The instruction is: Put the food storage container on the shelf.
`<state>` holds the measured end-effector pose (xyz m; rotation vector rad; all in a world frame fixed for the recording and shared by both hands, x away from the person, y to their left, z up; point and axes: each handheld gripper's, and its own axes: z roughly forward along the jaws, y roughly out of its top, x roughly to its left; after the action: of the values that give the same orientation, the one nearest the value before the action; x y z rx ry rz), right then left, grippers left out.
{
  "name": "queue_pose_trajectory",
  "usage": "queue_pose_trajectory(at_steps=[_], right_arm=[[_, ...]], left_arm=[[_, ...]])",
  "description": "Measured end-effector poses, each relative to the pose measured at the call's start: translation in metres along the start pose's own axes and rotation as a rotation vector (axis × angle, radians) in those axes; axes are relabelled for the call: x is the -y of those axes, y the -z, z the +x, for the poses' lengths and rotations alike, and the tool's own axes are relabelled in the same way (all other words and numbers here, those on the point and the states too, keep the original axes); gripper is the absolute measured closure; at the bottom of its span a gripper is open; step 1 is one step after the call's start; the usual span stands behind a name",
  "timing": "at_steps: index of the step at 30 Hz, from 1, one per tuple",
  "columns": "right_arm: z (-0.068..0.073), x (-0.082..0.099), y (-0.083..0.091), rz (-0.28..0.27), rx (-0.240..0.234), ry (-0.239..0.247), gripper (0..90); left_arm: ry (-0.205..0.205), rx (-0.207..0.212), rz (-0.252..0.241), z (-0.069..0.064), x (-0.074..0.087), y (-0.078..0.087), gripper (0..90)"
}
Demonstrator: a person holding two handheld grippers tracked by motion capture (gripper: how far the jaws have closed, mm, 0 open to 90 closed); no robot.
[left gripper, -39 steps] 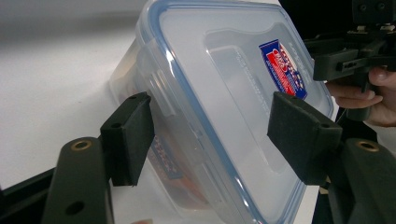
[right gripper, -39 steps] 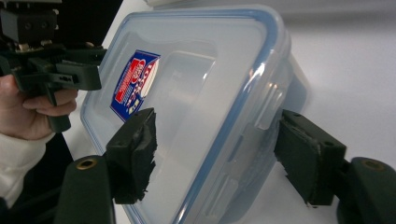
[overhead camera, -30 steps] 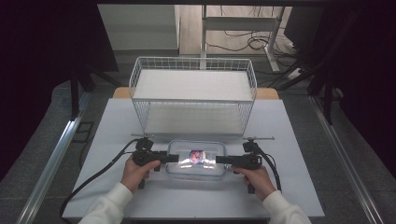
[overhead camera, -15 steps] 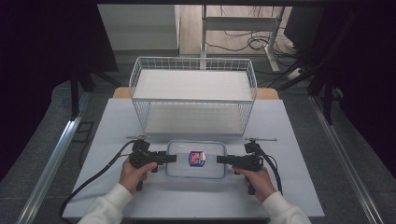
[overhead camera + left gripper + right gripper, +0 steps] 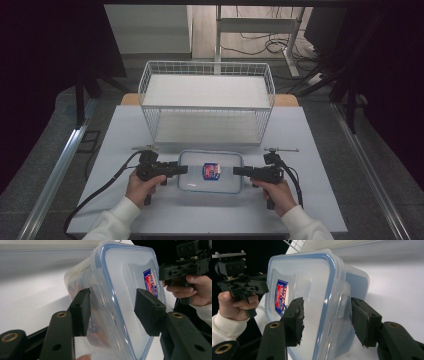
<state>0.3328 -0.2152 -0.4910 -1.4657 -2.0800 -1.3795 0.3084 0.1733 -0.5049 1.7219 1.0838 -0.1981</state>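
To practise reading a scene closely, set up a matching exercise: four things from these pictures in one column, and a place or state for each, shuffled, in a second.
1. left gripper
2. right gripper
3. wire rack
4. label

a. stands behind the container
b. sits on the container's lid
c. jaws open around the container's right end
d. jaws open around the container's left end

Pairs: 1-d, 2-c, 3-a, 4-b

White long sleeves (image 5: 117, 220), black hand-held gripper (image 5: 167, 170) bodies, brass-ringed screw holes, black trailing cables (image 5: 97, 192), seemingly padded jaws.
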Motion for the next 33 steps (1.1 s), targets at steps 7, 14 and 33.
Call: queue_pose_trajectory(at_steps=[7, 14, 33], right_arm=[[0.002, 0.001, 0.002, 0.0, 0.003, 0.009, 46.6], [0.002, 0.002, 0.004, -0.005, -0.014, 0.017, 49.6], [0.011, -0.011, -0.004, -0.026, -0.018, 0.043, 49.6]], left_arm=[[-0.007, -0.003, -0.004, -0.001, 0.0, 0.001, 49.0], [-0.022, -0.001, -0.001, -0.002, 0.0, 0.003, 49.9], [-0.033, -0.029, -0.055, 0.001, -0.012, 0.016, 50.9]])
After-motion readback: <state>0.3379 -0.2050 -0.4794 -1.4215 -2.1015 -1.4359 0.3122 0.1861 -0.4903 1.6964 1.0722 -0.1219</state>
